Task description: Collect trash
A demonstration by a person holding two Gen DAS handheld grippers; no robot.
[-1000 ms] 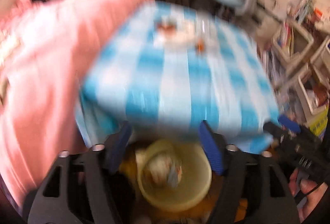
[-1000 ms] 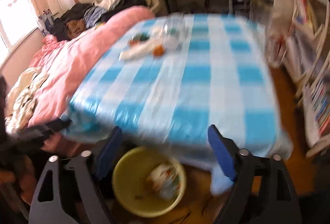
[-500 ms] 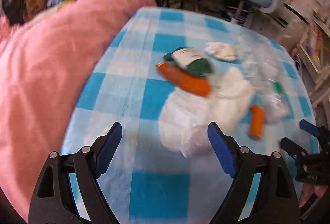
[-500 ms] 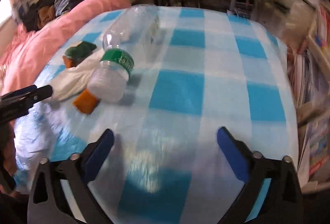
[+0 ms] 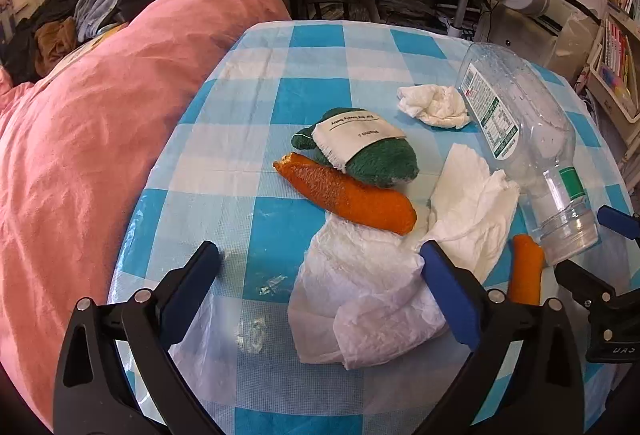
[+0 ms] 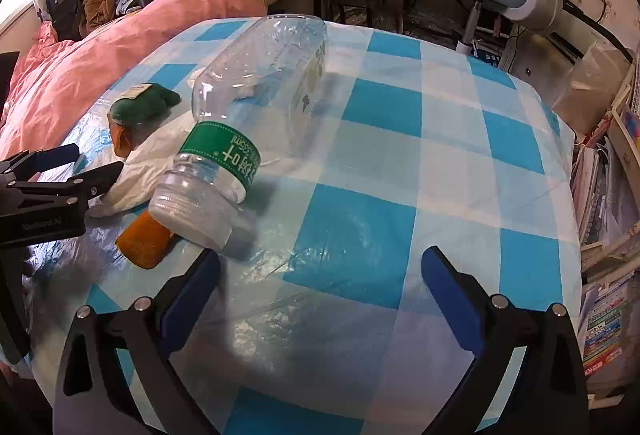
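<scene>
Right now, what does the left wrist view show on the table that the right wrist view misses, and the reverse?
Only the left wrist view: the crumpled tissue, clearly, and the whole long orange piece beside the green pouch.

Only the right wrist view: the bare checked cloth right of the bottle, and the book stacks past the table edge.

Both: the clear bottle lying on its side, the white plastic bag, the short orange piece, the pink duvet.
</scene>
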